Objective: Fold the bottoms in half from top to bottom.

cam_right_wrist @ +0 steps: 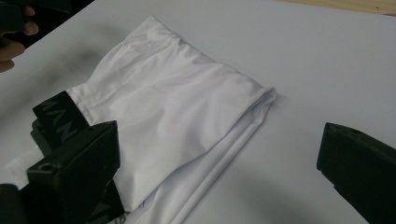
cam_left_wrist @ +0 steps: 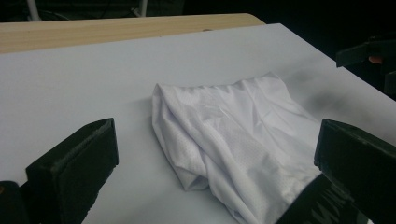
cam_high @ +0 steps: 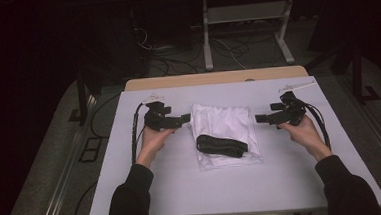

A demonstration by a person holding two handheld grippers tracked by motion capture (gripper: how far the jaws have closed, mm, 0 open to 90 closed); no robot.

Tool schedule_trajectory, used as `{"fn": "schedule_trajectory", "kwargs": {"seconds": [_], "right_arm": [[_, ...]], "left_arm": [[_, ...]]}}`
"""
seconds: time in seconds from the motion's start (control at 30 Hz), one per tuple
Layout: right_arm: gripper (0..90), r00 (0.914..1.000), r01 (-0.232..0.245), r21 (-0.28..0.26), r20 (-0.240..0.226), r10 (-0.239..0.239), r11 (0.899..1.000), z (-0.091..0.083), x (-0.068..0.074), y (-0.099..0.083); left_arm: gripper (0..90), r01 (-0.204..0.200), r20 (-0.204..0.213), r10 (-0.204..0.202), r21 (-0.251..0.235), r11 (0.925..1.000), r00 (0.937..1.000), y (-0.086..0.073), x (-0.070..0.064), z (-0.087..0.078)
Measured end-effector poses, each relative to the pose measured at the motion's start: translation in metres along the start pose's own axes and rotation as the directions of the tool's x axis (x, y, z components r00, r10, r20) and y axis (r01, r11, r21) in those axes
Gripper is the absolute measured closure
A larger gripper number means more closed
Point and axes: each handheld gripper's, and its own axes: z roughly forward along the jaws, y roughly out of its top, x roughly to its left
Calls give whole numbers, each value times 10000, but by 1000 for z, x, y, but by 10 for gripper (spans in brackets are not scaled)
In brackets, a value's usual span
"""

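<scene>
A folded white garment [cam_high: 225, 130] with a black waistband [cam_high: 221, 145] lies in the middle of the white table [cam_high: 183, 188]. My left gripper [cam_high: 183, 119] hovers just left of it, open and holding nothing; in the left gripper view the white garment [cam_left_wrist: 233, 135] lies between and beyond the wide-apart jaws. My right gripper [cam_high: 262, 118] hovers just right of the cloth, open too. The right gripper view has the garment [cam_right_wrist: 173, 112] with its lettered black waistband [cam_right_wrist: 58, 116] behind the left jaw.
A wooden strip [cam_high: 217, 78] runs along the table's far edge. Beyond it stand a metal frame [cam_high: 246, 29] and loose cables on the dark floor. Bare white surface lies in front of the garment and to both sides.
</scene>
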Motion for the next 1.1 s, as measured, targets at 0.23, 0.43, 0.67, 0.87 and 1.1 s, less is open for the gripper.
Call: {"fn": "schedule_trajectory", "kwargs": {"seconds": [0.23, 0.43, 0.67, 0.87, 1.1], "right_arm": [[0, 9996, 190, -320, 217, -183, 9993, -18, 7, -18], [0, 9991, 287, -602, 326, -268, 9978, -37, 12, -32], [0, 9984, 426, -800, 413, -393, 9959, -54, 17, -47], [0, 9981, 441, -951, 478, -397, 9945, -65, 19, -59], [0, 9965, 585, -1008, 654, -520, 9932, -74, 22, -77]], "left_arm": [[0, -340, 53, 340, -98, 9994, 9994, -10, -9, -16], [0, -586, 66, 588, -224, 9980, 9983, -19, -18, -32], [0, -651, 88, 654, -345, 9973, 9978, -30, -24, -47], [0, -799, 78, 805, -572, 9952, 9967, -39, -32, -61], [0, -751, 19, 755, -729, 9945, 9971, -51, -37, -77]]}}
